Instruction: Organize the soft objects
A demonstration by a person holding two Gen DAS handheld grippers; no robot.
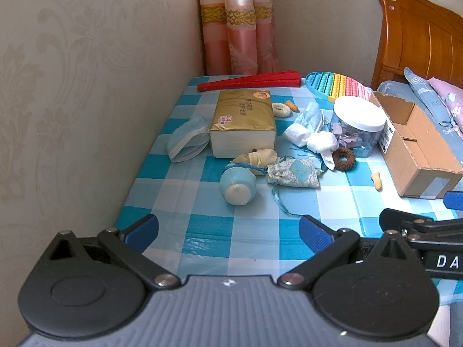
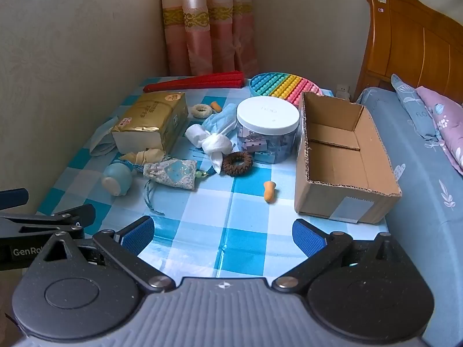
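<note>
Soft things lie on the blue checked table [image 1: 208, 225]: a blue face mask [image 1: 188, 141], a gold tissue pack [image 1: 243, 121], a round blue squishy toy [image 1: 237, 185], a patterned sachet [image 1: 295, 173], white socks [image 1: 309, 138], a brown scrunchie [image 1: 343, 159], a cream scrunchie [image 1: 280, 109] and an orange earplug [image 1: 376, 181]. An empty cardboard box [image 2: 341, 156] stands at the right. My left gripper [image 1: 228, 231] is open and empty at the near edge. My right gripper [image 2: 222, 234] is open and empty beside it.
A clear jar with a white lid [image 2: 267, 130] stands by the box. A red folded fan [image 2: 196, 82] and a rainbow pop mat [image 2: 283, 85] lie at the back. A wall [image 1: 86, 86] is on the left, a bed [image 2: 428, 150] on the right.
</note>
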